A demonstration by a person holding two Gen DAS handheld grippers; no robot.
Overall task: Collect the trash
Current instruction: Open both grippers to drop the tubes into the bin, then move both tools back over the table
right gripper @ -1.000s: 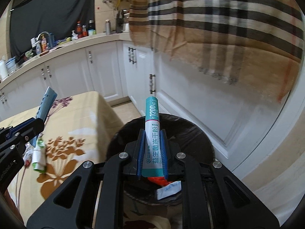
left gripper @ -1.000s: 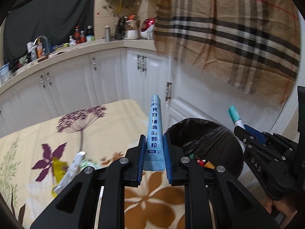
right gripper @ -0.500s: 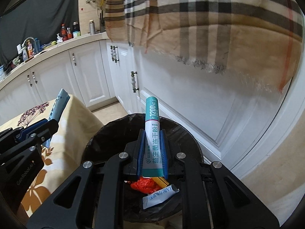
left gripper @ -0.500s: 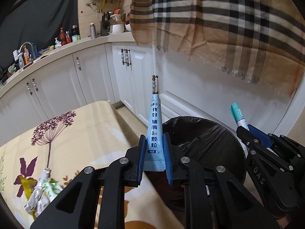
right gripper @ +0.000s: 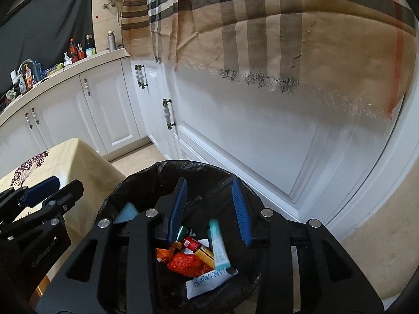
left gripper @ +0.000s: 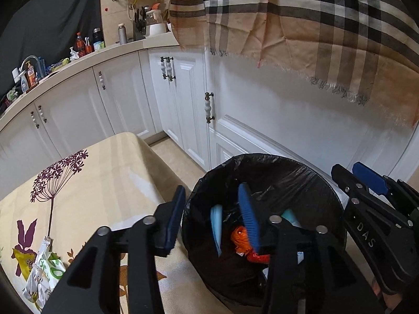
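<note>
A round bin lined with a black bag (left gripper: 272, 172) stands beside the table; it also shows in the right wrist view (right gripper: 146, 180). My left gripper (left gripper: 213, 210) is open and empty over its left rim. A light blue sachet (left gripper: 216, 227) is in mid-air between its fingers, inside the bin. My right gripper (right gripper: 209, 204) is open and empty over the bin. A teal-and-white sachet (right gripper: 218, 243) drops below it onto red, orange and white wrappers (right gripper: 188, 261). The light blue sachet also shows in the right wrist view (right gripper: 127, 213).
A table with a cream flowered cloth (left gripper: 86, 183) is left of the bin, with several wrappers (left gripper: 44, 269) at its near left edge. White cabinets (left gripper: 183, 99) and a hanging plaid cloth (left gripper: 301, 21) stand behind. The right gripper's body (left gripper: 379, 225) is at the bin's right rim.
Both grippers moved over the bin and opened. The light blue sachet left the left gripper and the teal-and-white sachet left the right gripper; both are falling into the bin.
</note>
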